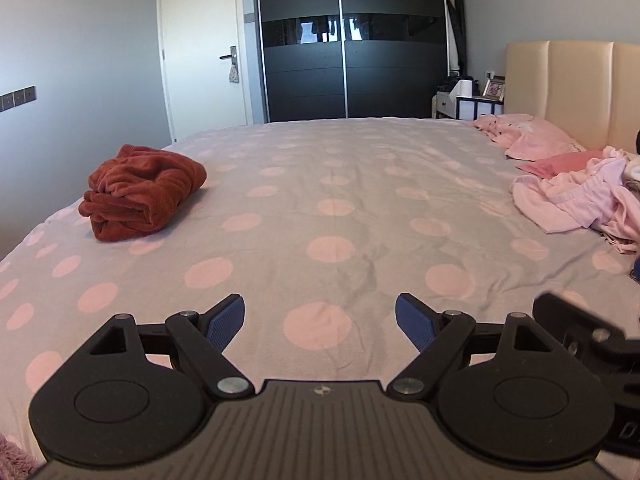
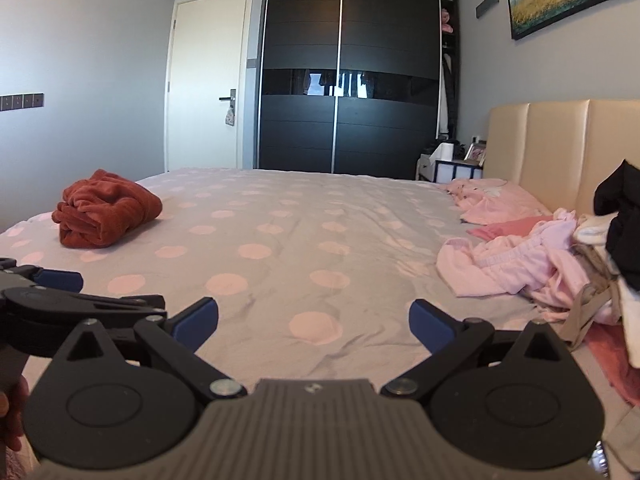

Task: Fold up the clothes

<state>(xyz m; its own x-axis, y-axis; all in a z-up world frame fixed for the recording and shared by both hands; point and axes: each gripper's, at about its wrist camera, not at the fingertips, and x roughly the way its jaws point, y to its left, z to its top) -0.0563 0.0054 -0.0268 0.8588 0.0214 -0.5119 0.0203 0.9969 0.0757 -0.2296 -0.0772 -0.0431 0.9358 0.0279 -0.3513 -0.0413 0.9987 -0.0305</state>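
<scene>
Right now my left gripper (image 1: pixel 320 320) and right gripper (image 2: pixel 313 326) hang spread and empty over the bed (image 1: pixel 340 184). The unfolded pink clothes (image 2: pixel 520 268) are tangled by the headboard (image 2: pixel 560 152) edge — I'd likely snag several together. A rust bundle (image 1: pixel 140 192) sits at the opposite edge — wardrobe (image 2: pixel 344 76) beyond.

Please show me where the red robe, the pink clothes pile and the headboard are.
Red robe (image 1: pixel 140 192): left wrist view, middle of the folded bundle.
Pink clothes pile (image 2: pixel 520 268): right wrist view, pale pink garment at its front.
Headboard (image 2: pixel 560 148): right wrist view, middle beige panel.
</scene>
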